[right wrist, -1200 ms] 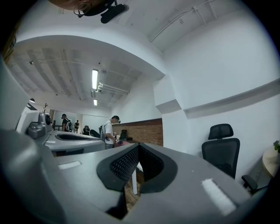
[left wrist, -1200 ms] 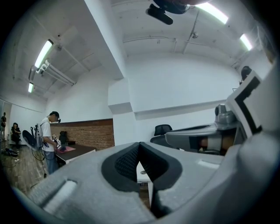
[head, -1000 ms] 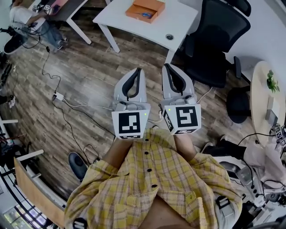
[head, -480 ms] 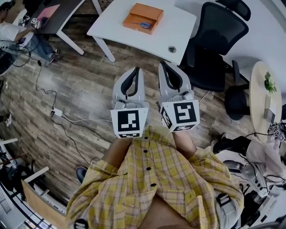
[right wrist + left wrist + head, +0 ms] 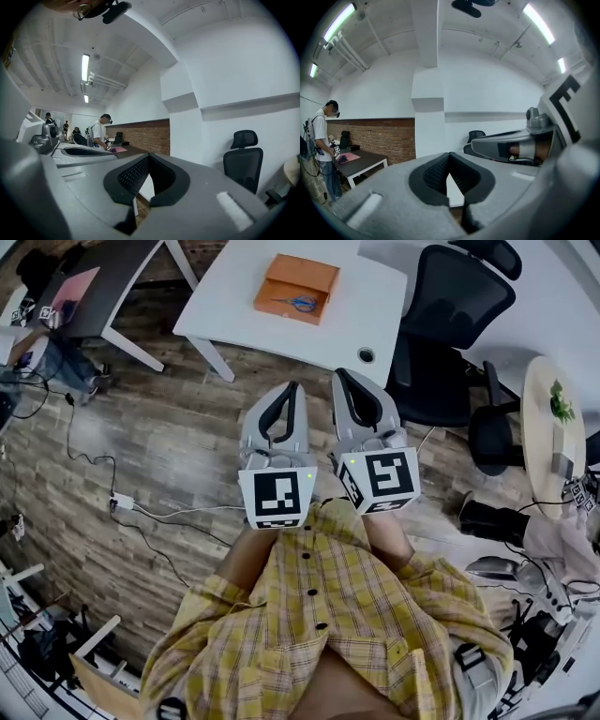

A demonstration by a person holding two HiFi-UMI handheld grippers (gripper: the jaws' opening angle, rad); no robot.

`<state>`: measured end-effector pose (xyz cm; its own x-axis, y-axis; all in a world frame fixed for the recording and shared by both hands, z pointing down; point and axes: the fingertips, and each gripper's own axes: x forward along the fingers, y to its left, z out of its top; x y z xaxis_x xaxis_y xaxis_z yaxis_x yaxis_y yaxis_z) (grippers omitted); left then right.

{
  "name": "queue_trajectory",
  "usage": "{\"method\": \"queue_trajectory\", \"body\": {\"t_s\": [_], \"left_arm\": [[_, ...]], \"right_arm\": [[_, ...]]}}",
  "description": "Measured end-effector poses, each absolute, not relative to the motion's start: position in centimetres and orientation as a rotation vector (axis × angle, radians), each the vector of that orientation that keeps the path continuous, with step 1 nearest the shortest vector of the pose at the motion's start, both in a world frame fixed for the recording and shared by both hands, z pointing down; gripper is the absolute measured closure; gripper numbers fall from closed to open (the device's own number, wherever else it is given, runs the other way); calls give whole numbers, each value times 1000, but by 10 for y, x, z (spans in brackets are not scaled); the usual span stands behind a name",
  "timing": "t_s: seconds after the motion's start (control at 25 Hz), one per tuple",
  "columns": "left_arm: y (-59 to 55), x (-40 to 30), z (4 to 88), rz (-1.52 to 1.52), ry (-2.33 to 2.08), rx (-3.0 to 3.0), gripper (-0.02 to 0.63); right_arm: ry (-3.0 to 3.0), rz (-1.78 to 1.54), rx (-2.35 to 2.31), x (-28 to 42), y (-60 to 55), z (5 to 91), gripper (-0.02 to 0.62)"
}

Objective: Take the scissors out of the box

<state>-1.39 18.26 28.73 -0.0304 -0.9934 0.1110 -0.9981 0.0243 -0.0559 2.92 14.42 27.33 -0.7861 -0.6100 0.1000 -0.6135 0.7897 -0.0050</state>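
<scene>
Scissors (image 5: 300, 304): in open box (image 5: 314, 273) on desk (image 5: 375, 296), well ahead.
Left hand-held gripper (image 5: 292, 387): closed, empty.
Right hand-held gripper (image 5: 342, 376): closed, empty; likely nothing within reach.

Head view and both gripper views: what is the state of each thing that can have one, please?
orange box, open, standing on the white table.
scissors, lying inside the box, not yet taken out.
left gripper, jaws shut, nothing between them.
right gripper, jaws shut, nothing between them.
black office chair, unoccupied, beside the table.
</scene>
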Motion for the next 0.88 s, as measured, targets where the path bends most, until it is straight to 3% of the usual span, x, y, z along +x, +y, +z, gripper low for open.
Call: {"method": "queue_trajectory", "body": {"t_s": [0.88], "left_arm": [[100,-64,310,192,-2166,2168,606]], "right_arm": [[-2854,97,1082,-12,64,291,603]]}}
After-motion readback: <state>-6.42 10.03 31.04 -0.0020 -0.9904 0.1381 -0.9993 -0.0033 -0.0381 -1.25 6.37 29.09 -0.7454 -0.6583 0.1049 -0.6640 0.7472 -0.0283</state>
